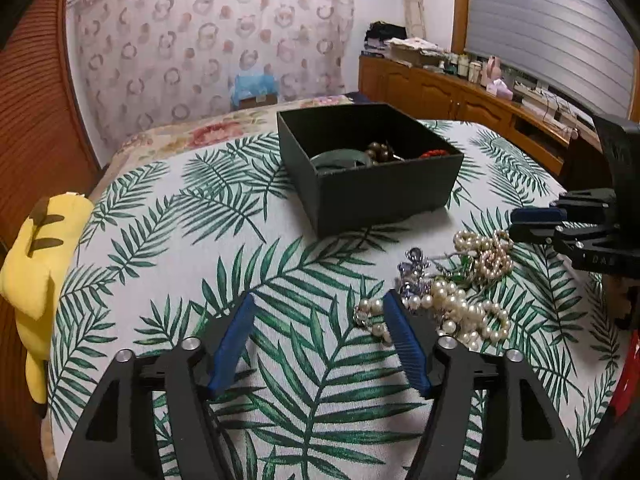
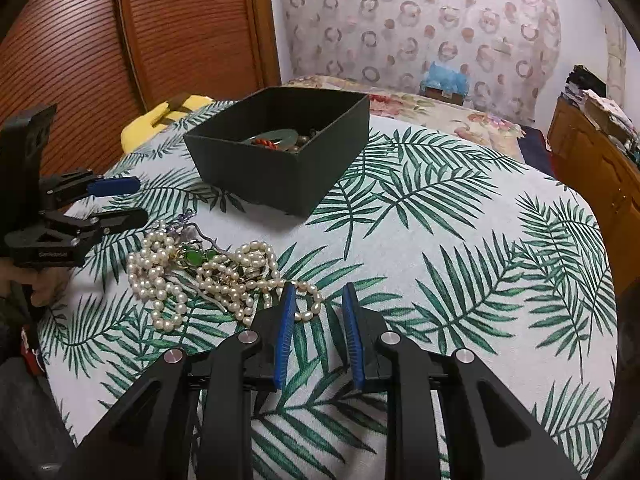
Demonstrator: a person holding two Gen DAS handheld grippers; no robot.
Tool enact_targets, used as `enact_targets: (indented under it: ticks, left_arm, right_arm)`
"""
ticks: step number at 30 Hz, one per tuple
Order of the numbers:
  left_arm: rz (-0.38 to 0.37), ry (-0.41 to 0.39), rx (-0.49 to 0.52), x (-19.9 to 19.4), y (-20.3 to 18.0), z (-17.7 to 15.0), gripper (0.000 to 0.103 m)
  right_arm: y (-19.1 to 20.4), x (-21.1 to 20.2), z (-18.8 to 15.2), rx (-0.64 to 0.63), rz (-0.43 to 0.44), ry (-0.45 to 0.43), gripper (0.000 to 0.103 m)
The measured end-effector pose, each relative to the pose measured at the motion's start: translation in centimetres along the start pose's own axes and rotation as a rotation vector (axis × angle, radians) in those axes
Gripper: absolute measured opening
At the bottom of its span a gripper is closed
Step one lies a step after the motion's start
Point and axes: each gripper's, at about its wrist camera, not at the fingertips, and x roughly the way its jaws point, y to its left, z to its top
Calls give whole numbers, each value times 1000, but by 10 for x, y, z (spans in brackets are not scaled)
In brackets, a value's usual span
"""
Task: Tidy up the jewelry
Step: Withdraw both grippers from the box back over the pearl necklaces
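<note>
A tangled pile of pearl necklaces (image 1: 460, 304) (image 2: 208, 276), with green stones and a purple piece in it, lies on the leaf-print cloth (image 1: 224, 264). Behind it stands a black box (image 1: 384, 196) (image 2: 260, 176) holding a green bangle (image 1: 340, 160), brown beads and red beads. My left gripper (image 1: 320, 298) (image 2: 140, 200) is open just left of the pile, nothing between its fingers. My right gripper (image 2: 319, 287) (image 1: 516, 225) hangs at the pile's other side with a narrow gap. A pearl loop lies below that gap; the pads do not press on it.
A yellow plush toy (image 1: 40, 248) (image 2: 168, 120) lies at the cloth's far edge by a louvred wooden door (image 2: 160, 32). A wooden cabinet (image 1: 460, 96) loaded with clutter runs along the wall under the window. A floral bedspread (image 1: 208, 132) lies beyond the box.
</note>
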Motion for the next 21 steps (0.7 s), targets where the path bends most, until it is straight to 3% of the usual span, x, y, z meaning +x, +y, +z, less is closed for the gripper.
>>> enact_targets:
  ticks: [21]
  left_arm:
    - [-19, 89, -5, 14, -10, 5, 68]
  right_arm:
    - [6, 12, 7, -42, -66, 32, 24]
